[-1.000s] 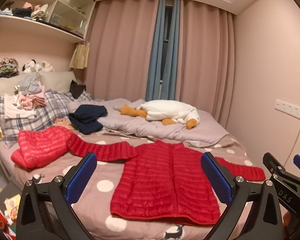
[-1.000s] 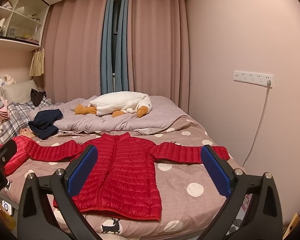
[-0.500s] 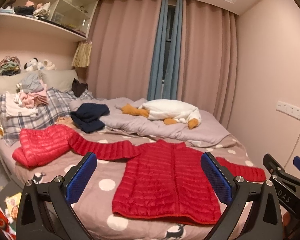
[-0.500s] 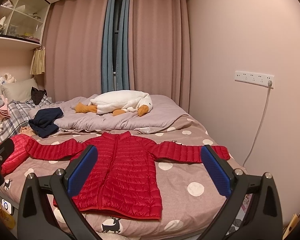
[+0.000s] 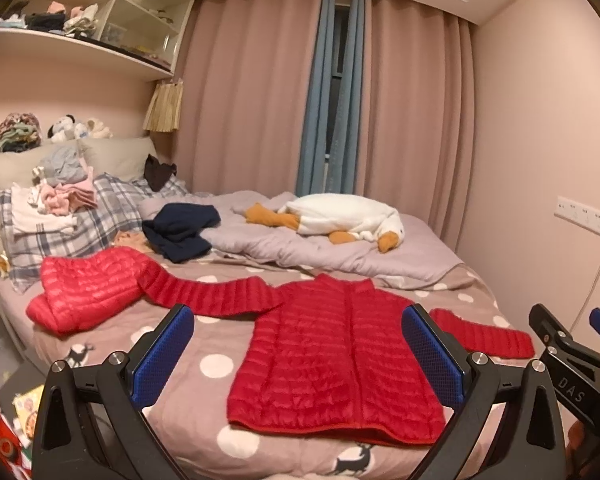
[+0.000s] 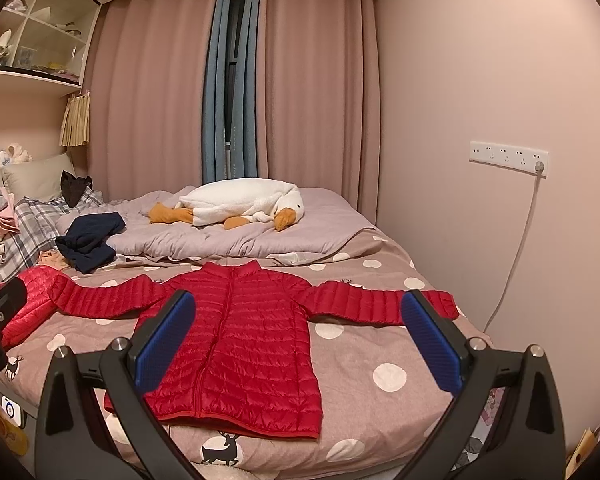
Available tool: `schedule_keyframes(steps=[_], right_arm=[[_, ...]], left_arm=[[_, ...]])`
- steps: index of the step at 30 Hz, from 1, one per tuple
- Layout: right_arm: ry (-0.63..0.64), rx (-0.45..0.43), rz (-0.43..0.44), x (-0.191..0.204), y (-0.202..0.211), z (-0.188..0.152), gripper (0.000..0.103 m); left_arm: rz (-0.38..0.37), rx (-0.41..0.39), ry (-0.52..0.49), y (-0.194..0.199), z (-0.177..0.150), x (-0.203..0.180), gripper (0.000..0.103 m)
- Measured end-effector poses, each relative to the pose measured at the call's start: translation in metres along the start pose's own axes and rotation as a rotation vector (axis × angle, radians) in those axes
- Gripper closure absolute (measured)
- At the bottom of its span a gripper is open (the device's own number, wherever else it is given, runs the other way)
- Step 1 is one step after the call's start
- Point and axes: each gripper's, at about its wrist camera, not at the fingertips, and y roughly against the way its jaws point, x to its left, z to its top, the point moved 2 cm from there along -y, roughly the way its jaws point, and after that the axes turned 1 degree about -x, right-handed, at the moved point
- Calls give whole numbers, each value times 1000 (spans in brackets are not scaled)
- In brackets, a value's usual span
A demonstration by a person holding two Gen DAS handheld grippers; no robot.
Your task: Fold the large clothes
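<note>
With both my jaws spread empty, the red puffer jacket (image 6: 236,340) lies flat on the bed (image 6: 380,408), probably light, soft and slippery, so I'd pinch a sleeve cuff (image 6: 440,304).

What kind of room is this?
It looks like a bedroom. There is a big bed with a polka-dot sheet, a plush goose lying on the grey duvet, and pillows at the head.
</note>
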Motion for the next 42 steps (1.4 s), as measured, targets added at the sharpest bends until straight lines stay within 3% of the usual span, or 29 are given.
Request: schedule_keyframes(steps=[42], right_arm=[[0, 24, -3, -4, -5, -7, 0]], left_arm=[[27, 19, -23, -3, -4, 0, 0]])
